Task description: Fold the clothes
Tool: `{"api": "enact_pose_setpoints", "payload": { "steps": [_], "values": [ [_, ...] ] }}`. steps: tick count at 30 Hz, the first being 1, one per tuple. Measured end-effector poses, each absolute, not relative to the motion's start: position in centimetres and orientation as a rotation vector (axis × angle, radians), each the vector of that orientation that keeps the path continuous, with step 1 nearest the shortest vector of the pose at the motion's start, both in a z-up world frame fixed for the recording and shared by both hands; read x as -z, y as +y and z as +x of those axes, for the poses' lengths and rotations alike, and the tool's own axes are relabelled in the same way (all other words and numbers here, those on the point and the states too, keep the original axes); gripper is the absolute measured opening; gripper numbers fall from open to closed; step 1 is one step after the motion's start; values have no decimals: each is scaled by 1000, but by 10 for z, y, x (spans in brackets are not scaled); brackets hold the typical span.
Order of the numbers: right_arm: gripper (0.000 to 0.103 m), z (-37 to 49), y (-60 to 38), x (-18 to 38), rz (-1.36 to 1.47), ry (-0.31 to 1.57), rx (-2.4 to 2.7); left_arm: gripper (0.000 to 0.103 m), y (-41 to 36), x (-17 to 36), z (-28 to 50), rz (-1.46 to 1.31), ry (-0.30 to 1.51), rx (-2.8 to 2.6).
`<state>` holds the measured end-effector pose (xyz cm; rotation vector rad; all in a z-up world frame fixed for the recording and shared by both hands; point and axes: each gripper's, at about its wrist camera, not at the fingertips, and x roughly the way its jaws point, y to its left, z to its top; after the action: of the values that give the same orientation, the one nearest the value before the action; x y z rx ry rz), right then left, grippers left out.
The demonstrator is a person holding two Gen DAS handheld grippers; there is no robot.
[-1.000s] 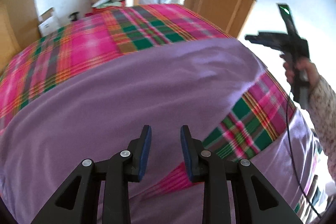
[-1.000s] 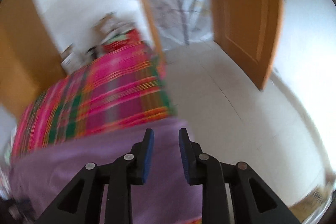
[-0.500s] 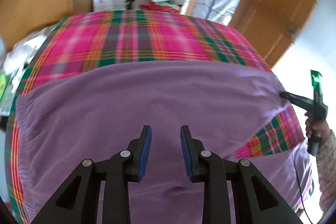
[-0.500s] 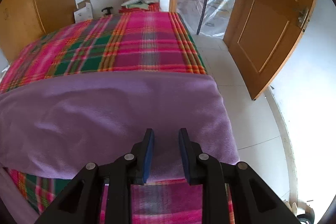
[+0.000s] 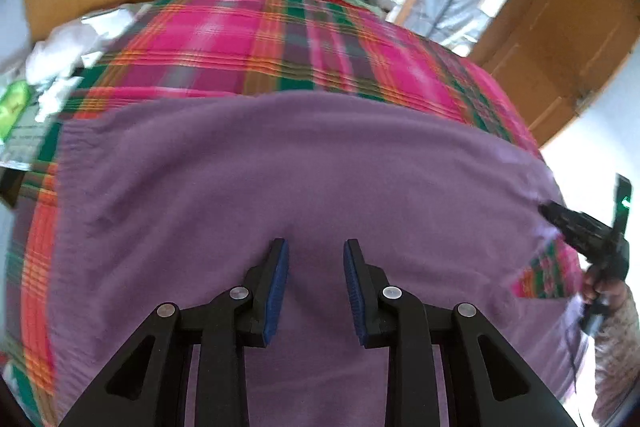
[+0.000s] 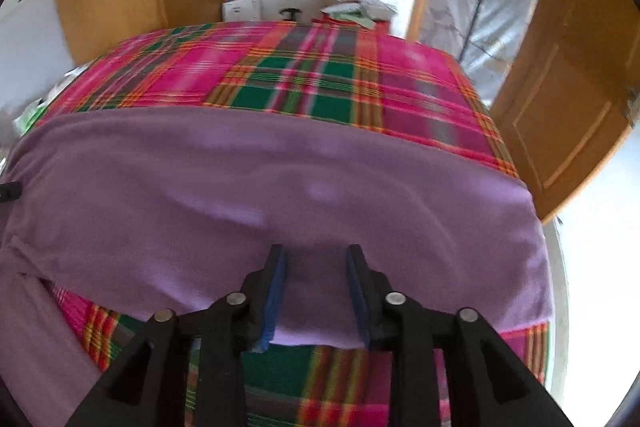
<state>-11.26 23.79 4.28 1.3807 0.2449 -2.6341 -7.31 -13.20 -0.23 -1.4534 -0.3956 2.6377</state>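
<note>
From the left wrist we see our left gripper [image 5: 316, 259] part open and empty over the purple garment [image 5: 280, 179], which lies across the plaid bed [image 5: 248, 39]; the right gripper [image 5: 560, 217] sits at the garment's right edge. From the right wrist, that gripper's jaws are opening, with the garment's near hem between them and no clear pinch.

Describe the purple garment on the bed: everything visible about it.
The purple garment is a soft, fleece-like cloth in plain lilac, spread broad and mostly flat over the pink and green plaid blanket, with shallow wrinkles. In the right wrist view its near hem lies between the pads of the right gripper, whose jaws are opening, and a narrower part trails off at lower left. The left gripper stands over its middle, pads apart.
</note>
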Motion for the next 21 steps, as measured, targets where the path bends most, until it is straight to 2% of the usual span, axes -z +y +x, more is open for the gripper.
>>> {"api": "enact_pose_setpoints", "payload": {
  "steps": [3, 5, 8, 17, 21],
  "values": [
    [31, -115, 229, -51, 1332, 164, 2612, 29, -145, -1, -81, -1421, -449, -2663],
    [31, -121, 210, -54, 1289, 125, 2567, 29, -143, -4, -89, -1433, -368, -2714],
    [31, -128, 173, -54, 1243, 173, 2497, 29, -148, 2, -107, -1486, -358, -2701],
    [30, -158, 83, -36, 1215, 362, 2324, 29, -174, 6, -127, -1426, -495, -2705],
    [30, -177, 72, -34, 1217, 337, 2336, 29, -180, 5, -142, -1423, -529, -2704]
  ]
}}
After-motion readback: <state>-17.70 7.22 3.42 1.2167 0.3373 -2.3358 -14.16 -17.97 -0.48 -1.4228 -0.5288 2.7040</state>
